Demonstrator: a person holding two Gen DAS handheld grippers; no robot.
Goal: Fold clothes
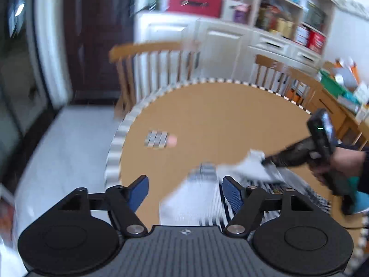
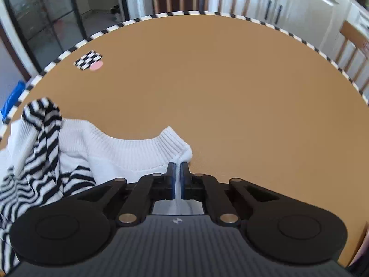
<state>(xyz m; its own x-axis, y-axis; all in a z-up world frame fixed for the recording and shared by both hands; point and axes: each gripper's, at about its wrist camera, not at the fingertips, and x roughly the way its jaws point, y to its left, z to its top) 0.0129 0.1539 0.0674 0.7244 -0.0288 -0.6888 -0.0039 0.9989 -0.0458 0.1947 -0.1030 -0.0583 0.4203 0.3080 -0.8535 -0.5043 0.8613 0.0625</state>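
Round tan table (image 2: 207, 87) with a black-and-white checked rim is filling both views; wooden spindle chairs (image 1: 152, 69) are standing behind it, white cabinets (image 1: 221, 39) and crowded shelves (image 1: 290, 20) beyond. We are looking for writing: a red box (image 1: 196, 2) on top of the cabinet carries dark lettering, but motion blur is leaving it unreadable, and the shelf packages are no clearer. A small checkerboard marker (image 2: 88, 59) with a pink dot (image 2: 96, 66) touching it is sitting on the table toward 10 o'clock in the right wrist view.

We are watching the right gripper (image 2: 177, 173) with its blue pads pressed together on the white ribbed collar of a black-and-white striped sweater (image 2: 129, 152). The garment is lying along the near table edge, its striped bulk bunching toward 9 o'clock.

Left gripper (image 1: 185, 189) is hanging with fingers spread wide, pinching nothing; a blurred white portion of the sweater is lying between and beyond the pads. At 3 o'clock in that view, the right gripper is gripping white fabric.
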